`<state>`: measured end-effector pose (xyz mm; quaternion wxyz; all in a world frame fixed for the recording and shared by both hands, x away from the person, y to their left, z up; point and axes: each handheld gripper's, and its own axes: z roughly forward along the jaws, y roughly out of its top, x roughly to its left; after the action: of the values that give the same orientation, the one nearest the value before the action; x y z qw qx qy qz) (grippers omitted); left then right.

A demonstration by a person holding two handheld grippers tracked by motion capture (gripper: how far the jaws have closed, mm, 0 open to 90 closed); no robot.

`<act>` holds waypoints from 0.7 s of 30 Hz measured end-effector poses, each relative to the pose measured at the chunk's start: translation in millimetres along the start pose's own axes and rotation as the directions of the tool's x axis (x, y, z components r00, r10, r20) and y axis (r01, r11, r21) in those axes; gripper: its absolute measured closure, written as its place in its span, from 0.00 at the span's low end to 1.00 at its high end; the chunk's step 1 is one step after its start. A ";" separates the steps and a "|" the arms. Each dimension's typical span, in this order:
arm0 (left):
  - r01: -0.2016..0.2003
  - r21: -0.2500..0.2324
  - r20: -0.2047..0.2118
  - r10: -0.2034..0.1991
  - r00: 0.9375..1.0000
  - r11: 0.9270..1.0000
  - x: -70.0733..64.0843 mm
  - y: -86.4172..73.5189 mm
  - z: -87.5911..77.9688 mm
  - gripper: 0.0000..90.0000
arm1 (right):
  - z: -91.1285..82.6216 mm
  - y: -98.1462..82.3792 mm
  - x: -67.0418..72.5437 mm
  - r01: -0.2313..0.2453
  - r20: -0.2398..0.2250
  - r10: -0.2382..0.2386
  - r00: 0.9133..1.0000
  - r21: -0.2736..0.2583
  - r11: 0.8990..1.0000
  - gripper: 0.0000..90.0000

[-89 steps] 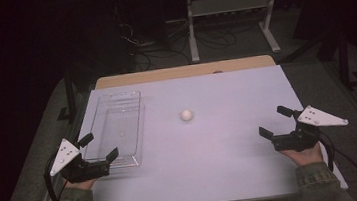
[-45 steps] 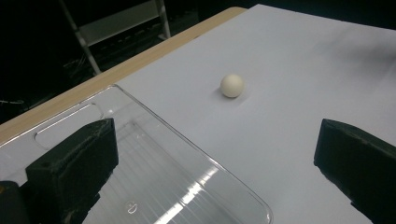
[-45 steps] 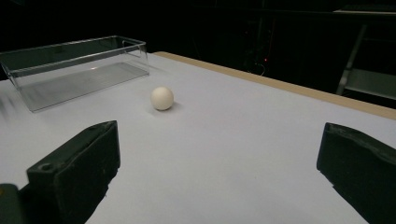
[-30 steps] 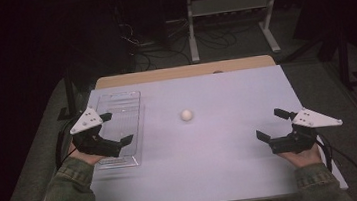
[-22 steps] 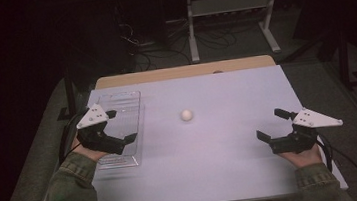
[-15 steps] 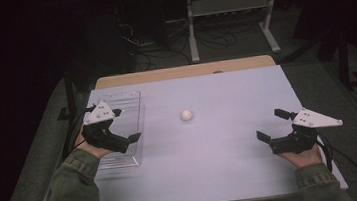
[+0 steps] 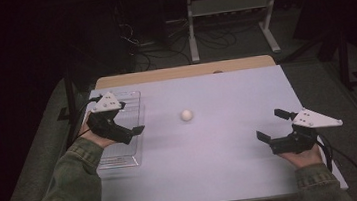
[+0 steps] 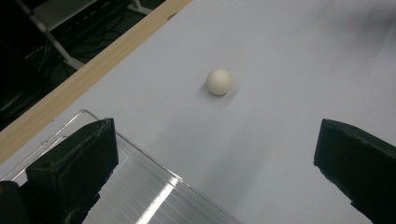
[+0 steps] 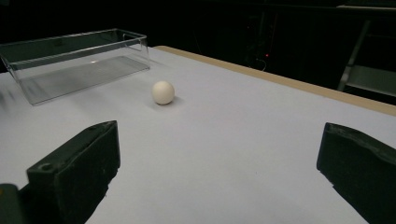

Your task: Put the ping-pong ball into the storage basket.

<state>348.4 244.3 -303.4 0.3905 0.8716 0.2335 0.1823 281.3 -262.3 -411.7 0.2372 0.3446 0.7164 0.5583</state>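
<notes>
ball (image 7: 186,114): mid surface (image 7: 233,165), loose
left gripper (image 7: 129,119): over clear tray (image 7: 122,159), fingers wide
right gripper (image 7: 271,125): fingers wide, empty

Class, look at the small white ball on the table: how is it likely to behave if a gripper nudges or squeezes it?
The ball looks round and smooth on a flat table, so a nudge would probably send it rolling. Between hard jaws it might slip out unless gripped across its middle. Small, so probably light.
</notes>
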 end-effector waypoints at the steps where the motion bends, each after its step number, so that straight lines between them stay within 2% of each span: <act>1: 0.001 -0.002 0.003 -0.001 1.000 1.000 0.3 1.1 0.8 0.00 | -0.1 0.0 0.0 0.000 0.000 0.000 1.000 0.000 1.000 0.00; 10: -0.028 0.027 0.021 0.027 0.999 0.999 4.2 10.7 11.9 0.00 | -0.6 -0.5 -0.9 -0.002 0.005 0.002 1.000 0.002 1.000 0.00; 21: -0.067 0.054 0.032 0.065 0.997 0.996 9.1 29.0 16.9 0.00 | -0.2 -1.9 -1.7 -0.003 0.009 0.003 1.000 0.016 1.000 0.00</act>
<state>372.1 222.3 -290.7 0.3637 0.8920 0.2034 0.1754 281.8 -264.0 -413.5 0.2369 0.3499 0.7193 0.5514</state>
